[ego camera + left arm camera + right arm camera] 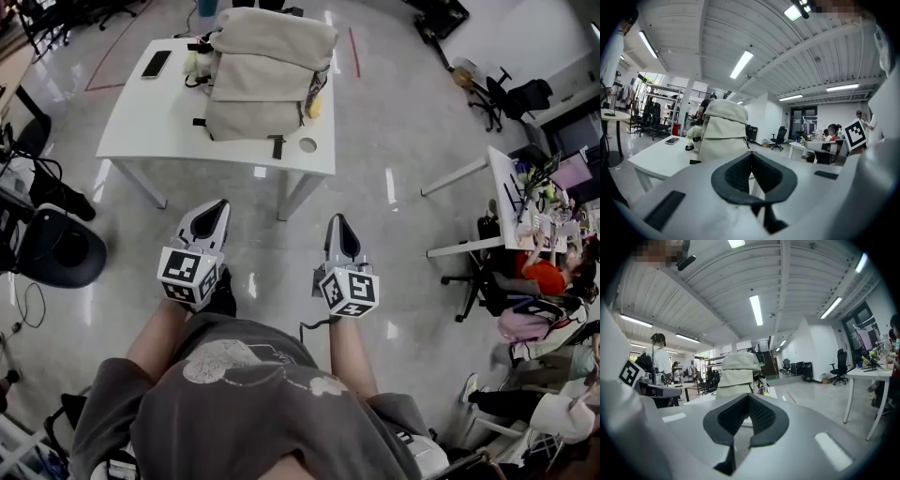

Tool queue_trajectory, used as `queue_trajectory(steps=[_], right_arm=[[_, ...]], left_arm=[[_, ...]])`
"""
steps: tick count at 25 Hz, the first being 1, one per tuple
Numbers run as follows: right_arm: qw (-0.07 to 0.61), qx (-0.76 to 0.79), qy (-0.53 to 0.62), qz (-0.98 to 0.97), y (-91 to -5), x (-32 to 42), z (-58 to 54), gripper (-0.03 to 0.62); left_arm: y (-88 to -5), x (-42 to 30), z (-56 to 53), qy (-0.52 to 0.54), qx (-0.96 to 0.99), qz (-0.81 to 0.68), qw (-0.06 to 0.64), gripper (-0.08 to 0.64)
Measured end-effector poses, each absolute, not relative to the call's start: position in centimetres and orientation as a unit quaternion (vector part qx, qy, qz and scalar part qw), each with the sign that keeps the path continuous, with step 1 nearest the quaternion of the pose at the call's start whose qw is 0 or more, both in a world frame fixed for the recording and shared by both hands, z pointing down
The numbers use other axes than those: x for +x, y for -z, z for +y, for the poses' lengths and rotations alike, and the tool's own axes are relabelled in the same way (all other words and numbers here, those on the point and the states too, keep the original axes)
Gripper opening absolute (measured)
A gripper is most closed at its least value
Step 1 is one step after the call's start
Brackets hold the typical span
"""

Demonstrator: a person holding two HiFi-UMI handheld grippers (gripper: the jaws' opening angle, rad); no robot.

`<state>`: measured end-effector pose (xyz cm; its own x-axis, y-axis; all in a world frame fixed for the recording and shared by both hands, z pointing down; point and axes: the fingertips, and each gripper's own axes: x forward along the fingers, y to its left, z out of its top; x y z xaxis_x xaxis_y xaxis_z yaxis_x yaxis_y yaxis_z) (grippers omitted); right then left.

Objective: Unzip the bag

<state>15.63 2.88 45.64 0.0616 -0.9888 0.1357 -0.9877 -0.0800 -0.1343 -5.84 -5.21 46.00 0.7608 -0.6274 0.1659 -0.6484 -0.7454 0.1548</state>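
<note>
Standing on the right half of the white tabletop (141, 122), its base close to the near edge, the beige backpack (262, 80) shows no opening and is untouched. The left claw (217, 204) and right claw (337, 220) hang over the floor well short of that edge, each with jaws pressed together on nothing. The approach seems the step in hand; next, one claw must open for the zip pull while the other steadies the fabric. Only the head view shows that gap; the gripper views show the backpack's upright face, with no pull discernible.
</note>
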Motion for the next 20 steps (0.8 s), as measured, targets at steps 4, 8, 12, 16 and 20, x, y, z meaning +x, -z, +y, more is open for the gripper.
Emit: queue_trajectory(steps=[4,8,12,16,20], right_arm=[[0.000,-0.738,0.099,0.667,-45.3,15.8,-1.9,0.000],[-0.008,-0.741,0.098,0.664,-45.3,14.7,-6.1,0.000],[-0.014,-0.747,0.097,0.657,-45.4,13.7,-9.4,0.000],[-0.018,-0.755,0.100,0.648,-45.6,13.6,-11.6,0.000],[-0.026,-0.756,0.105,0.646,-46.1,13.7,-13.3,0.000]], left_arm=[[-45.2,-5.0,-10.0,-0.045,0.940,-0.321,0.108,0.006],[-45.0,-4.8,-14.0,-0.040,0.945,-0.304,0.113,0.006],[-45.3,-4.6,-17.1,-0.041,0.950,-0.287,0.117,0.006],[-45.1,-4.4,-19.8,-0.043,0.954,-0.276,0.107,0.006],[-45.2,-4.7,-21.8,-0.040,0.953,-0.280,0.113,0.006]])
